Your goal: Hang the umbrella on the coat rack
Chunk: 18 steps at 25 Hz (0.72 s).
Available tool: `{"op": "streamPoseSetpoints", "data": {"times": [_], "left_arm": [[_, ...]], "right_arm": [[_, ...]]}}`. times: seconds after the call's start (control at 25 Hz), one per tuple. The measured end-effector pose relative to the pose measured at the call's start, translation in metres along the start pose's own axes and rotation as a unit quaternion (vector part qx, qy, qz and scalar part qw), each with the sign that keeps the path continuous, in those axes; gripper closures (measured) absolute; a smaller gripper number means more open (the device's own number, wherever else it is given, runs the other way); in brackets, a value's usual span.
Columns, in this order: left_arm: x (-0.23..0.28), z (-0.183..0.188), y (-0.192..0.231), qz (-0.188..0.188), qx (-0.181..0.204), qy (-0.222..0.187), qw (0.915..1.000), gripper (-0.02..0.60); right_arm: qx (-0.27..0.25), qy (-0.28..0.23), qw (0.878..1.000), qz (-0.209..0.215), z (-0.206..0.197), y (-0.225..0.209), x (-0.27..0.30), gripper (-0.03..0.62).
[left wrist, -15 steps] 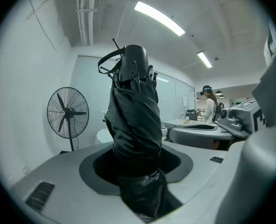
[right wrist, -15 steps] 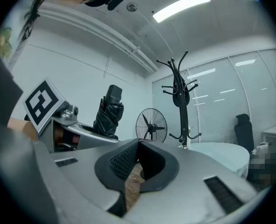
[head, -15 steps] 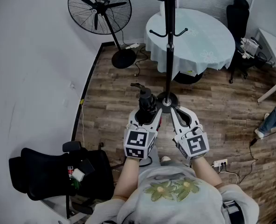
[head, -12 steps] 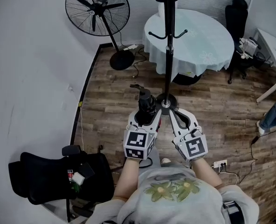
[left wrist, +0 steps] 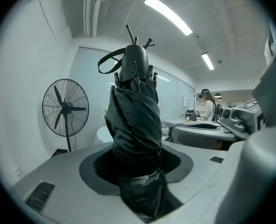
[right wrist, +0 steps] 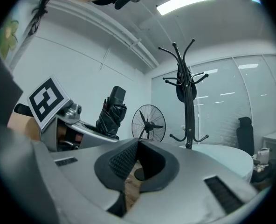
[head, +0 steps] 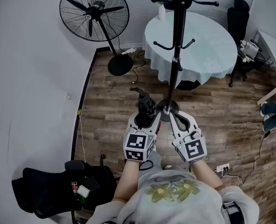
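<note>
The head view looks steeply down from above the person onto the floor, the fan and the coat rack. The left gripper view sits low, very close behind the umbrella, facing the fan. The right gripper view looks level at the farther coat rack, and it shares the fan and the umbrella with the other two views.

No readable text, label, brand, number or sign shows anywhere.

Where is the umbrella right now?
In the head view, the folded black umbrella stands upright, clamped in the left gripper, just left of the base of the coat rack.
</note>
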State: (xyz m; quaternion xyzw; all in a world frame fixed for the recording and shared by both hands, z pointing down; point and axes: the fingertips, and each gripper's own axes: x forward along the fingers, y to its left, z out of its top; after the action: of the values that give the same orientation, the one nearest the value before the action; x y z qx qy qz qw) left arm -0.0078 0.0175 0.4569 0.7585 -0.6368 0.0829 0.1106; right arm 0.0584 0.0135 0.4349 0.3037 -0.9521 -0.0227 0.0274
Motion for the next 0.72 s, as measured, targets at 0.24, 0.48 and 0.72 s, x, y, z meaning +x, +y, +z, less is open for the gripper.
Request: {"op": "streamPoseSetpoints", "data": {"times": [0.24, 0.48, 0.72], "left_arm": [[0.024, 0.009, 0.046, -0.012, -0.001, 0.001, 0.9999, 0.359], [0.050, 0.020, 0.083, -0.034, 0.002, 0.003, 0.9994, 0.359], [0.072, 0.021, 0.113, -0.059, 0.009, 0.010, 0.9982, 0.359]], "right_arm": [[0.001, 0.002, 1.000, -0.012, 0.002, -0.005, 0.048, 0.589], [-0.003, 0.018, 0.999, -0.029, -0.001, -0.012, 0.090, 0.589], [-0.002, 0.028, 0.998, -0.052, -0.007, -0.021, 0.123, 0.589]]}}
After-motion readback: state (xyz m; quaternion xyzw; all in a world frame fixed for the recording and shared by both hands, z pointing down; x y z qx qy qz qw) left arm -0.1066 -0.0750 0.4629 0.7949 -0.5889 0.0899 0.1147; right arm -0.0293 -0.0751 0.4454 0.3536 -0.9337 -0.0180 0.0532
